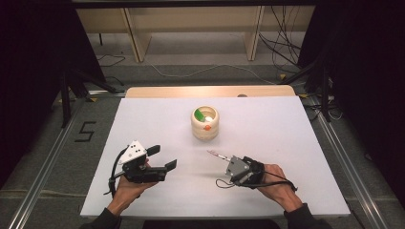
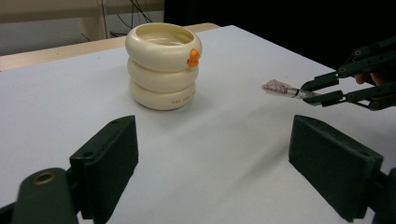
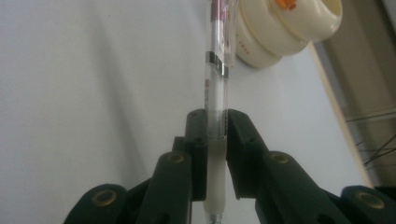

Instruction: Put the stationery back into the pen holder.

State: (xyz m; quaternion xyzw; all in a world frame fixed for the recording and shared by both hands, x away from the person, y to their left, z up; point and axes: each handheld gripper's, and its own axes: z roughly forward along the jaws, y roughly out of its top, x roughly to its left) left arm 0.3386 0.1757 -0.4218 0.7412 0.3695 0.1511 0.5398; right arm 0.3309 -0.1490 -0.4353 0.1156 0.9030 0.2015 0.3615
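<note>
A cream holder made of three stacked rings [image 1: 205, 123] stands at the middle of the white table, with an orange knob on its rim and something green and white inside. My right gripper [image 3: 216, 122] is shut on a clear pen with pink markings [image 3: 215, 60], which points toward the holder [image 3: 285, 28]. In the high view that gripper [image 1: 230, 159] is right of centre, with the pen [image 1: 217, 154] sticking out to the upper left. My left gripper [image 1: 162, 158] rests at the front left, jaws wide open and empty. From the left gripper view I see the holder [image 2: 162, 65] and the pen [image 2: 280, 88].
The white table top [image 1: 143, 119] has a wooden strip [image 1: 210, 91] along its far edge. Beyond it are wooden shelf legs and cables on the floor. Metal rails run along both sides of the table.
</note>
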